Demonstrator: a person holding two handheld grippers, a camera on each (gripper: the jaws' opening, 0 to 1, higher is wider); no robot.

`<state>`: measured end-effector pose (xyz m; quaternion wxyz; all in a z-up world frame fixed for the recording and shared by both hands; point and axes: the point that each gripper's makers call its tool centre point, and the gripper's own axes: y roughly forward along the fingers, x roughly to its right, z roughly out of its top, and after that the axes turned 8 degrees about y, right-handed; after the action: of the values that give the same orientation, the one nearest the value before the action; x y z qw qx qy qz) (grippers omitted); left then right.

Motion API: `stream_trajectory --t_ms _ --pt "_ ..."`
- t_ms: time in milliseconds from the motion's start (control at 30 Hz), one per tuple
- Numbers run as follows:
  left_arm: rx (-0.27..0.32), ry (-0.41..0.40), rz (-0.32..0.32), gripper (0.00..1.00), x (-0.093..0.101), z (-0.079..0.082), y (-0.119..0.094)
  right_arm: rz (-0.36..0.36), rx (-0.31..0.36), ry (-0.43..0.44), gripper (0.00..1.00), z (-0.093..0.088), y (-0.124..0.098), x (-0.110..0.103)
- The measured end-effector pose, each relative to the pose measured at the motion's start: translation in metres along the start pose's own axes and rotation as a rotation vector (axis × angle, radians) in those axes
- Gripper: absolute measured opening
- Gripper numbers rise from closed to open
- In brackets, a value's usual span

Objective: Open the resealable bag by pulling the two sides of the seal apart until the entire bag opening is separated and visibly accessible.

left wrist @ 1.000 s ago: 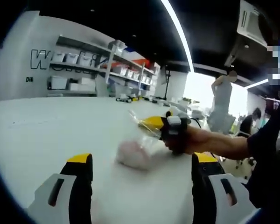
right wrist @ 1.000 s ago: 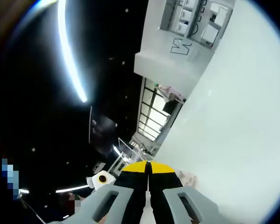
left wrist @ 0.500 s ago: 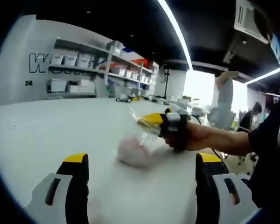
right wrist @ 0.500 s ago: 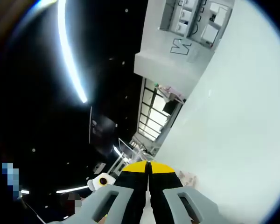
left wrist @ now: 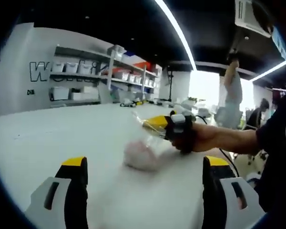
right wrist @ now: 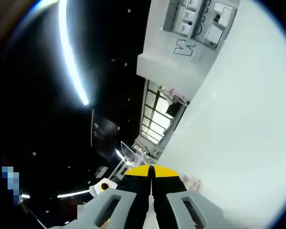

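Note:
A clear resealable bag (left wrist: 141, 153) with a pinkish lump inside rests on the white table (left wrist: 43, 138) in the left gripper view. Its top edge rises toward my right gripper (left wrist: 156, 123), which comes in from the right in a hand (left wrist: 188, 138) and is shut on that edge. My left gripper (left wrist: 144, 164) stands wide open just short of the bag, with nothing between its yellow tips. In the right gripper view my right gripper (right wrist: 151, 171) has its jaws pressed together, and a scrap of the bag (right wrist: 192, 182) shows beside them.
Shelves with white boxes (left wrist: 86, 76) line the far wall at the left. People (left wrist: 233, 102) stand at the back right near bright windows. A forearm (left wrist: 233, 140) reaches across the right side above the table edge.
The left gripper view has shifted slightly, and the bag sits a little lower and nearer in it. My right gripper has kept its hold without moving.

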<state>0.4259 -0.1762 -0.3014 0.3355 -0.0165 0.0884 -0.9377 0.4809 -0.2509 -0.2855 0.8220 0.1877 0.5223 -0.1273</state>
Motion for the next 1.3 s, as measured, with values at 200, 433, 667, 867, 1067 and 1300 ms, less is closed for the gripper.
stream_trajectory --t_ms 200,433,667,867,1067,1300 --pt "-0.02 0.01 0.03 1.0 -0.005 -0.006 -0.004 -0.002 0.001 0.003 0.0 0.0 0.0 0.0" --pt "-0.023 0.012 0.03 1.0 -0.004 -0.009 -0.006 -0.003 0.004 0.008 0.0 0.001 0.0 0.001" --pt "-0.039 0.007 0.028 1.0 -0.003 -0.012 -0.005 -0.002 0.005 0.009 0.0 0.002 0.0 0.001" --pt "-0.045 0.011 0.022 1.0 -0.001 -0.013 -0.004 -0.001 0.005 0.01 0.0 0.001 -0.001 0.0" --pt "-0.047 0.016 0.025 1.0 0.0 -0.013 -0.006 0.008 0.028 0.054 0.0 0.007 -0.002 0.001" --pt "-0.042 0.019 0.029 1.0 0.0 -0.013 -0.012 0.017 0.044 0.089 0.0 0.015 0.001 0.003"
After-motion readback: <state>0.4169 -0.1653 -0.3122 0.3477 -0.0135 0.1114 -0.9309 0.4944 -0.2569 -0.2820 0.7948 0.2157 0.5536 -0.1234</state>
